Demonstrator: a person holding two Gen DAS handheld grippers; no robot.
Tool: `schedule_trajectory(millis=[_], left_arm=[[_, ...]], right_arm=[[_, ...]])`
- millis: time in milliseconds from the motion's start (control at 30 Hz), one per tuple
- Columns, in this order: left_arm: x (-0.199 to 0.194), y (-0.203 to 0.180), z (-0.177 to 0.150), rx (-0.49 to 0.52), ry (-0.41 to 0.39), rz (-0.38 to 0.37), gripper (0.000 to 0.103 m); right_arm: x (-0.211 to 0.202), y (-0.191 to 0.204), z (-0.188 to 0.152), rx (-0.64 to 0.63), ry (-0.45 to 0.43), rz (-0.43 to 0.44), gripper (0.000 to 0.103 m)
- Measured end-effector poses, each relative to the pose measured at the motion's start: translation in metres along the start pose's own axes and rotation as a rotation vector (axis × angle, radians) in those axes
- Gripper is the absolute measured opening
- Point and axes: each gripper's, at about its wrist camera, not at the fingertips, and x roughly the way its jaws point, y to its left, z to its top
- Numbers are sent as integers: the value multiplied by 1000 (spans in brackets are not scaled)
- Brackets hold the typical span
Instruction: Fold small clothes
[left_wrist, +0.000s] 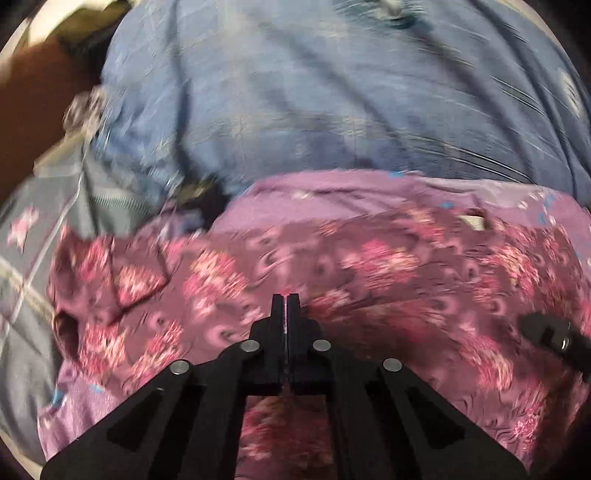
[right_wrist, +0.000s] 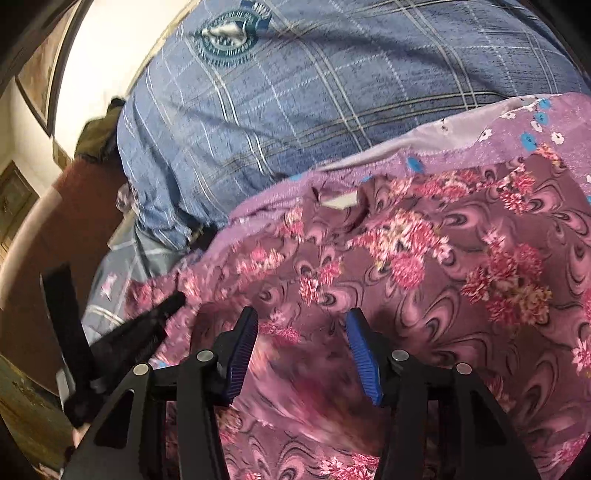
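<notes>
A maroon garment with pink flowers (left_wrist: 332, 266) lies spread on a purple flowered cloth (left_wrist: 332, 188); it also fills the right wrist view (right_wrist: 424, 258). My left gripper (left_wrist: 286, 301) is shut just above the garment, with no cloth visibly between its tips; it also shows at the left of the right wrist view (right_wrist: 173, 301). My right gripper (right_wrist: 301, 325) is open, its blue pads (right_wrist: 245, 343) spread over the garment's near part. Its tip shows at the right edge of the left wrist view (left_wrist: 543, 325). A white label (right_wrist: 340, 201) marks the garment's neck.
A blue checked bedcover (right_wrist: 295, 92) lies bulging behind the purple cloth. A grey checked sheet (left_wrist: 33, 266) lies to the left. A brown floor (right_wrist: 62, 229) and a white wall (right_wrist: 103, 55) lie past the bed's left edge.
</notes>
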Motion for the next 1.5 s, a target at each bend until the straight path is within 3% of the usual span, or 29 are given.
schedule_trajectory(millis=[67, 133, 167, 267, 367, 500, 700, 833, 900, 1033, 1067, 1100, 1133, 1167, 1300, 1500], left_arm=[[-4, 25, 4, -77, 21, -49, 20], [-12, 51, 6, -143, -6, -11, 55], [-19, 65, 6, -179, -27, 21, 57], [-37, 119, 6, -293, -67, 134, 57], [-43, 183, -3, -445, -38, 305, 57], [-66, 252, -24, -625, -39, 455, 57], [-102, 300, -38, -747, -128, 548, 57], [-102, 312, -43, -771, -125, 527, 57], [-95, 312, -40, -780, -109, 498, 57], [-95, 311, -37, -780, -108, 458, 57], [-95, 309, -36, -775, -110, 454, 57], [-96, 310, -36, -773, -112, 454, 57], [-96, 309, -36, -771, -113, 459, 57], [-96, 309, -36, -770, -113, 463, 57], [-94, 308, -35, -777, -110, 463, 57], [-92, 281, -24, -713, -125, 451, 57]], right_arm=[[6, 3, -3, -19, 24, -9, 54], [8, 5, -4, -28, 34, 6, 54], [9, 8, -5, -35, 40, 24, 54], [16, 23, -7, -48, 77, 130, 54], [33, 48, -6, -6, 117, 255, 56], [75, 106, -6, 5, 200, 370, 59], [153, 194, -15, 61, 354, 486, 66], [200, 212, -20, 183, 388, 439, 71], [219, 210, -20, 262, 371, 388, 71], [242, 213, -14, 334, 312, 368, 68], [244, 213, -12, 331, 301, 349, 58], [245, 216, -10, 317, 292, 326, 32], [247, 219, -8, 290, 290, 311, 16], [244, 223, -7, 238, 285, 286, 6], [194, 232, 7, 113, 135, 283, 5], [63, 205, 53, -23, -162, 224, 5]])
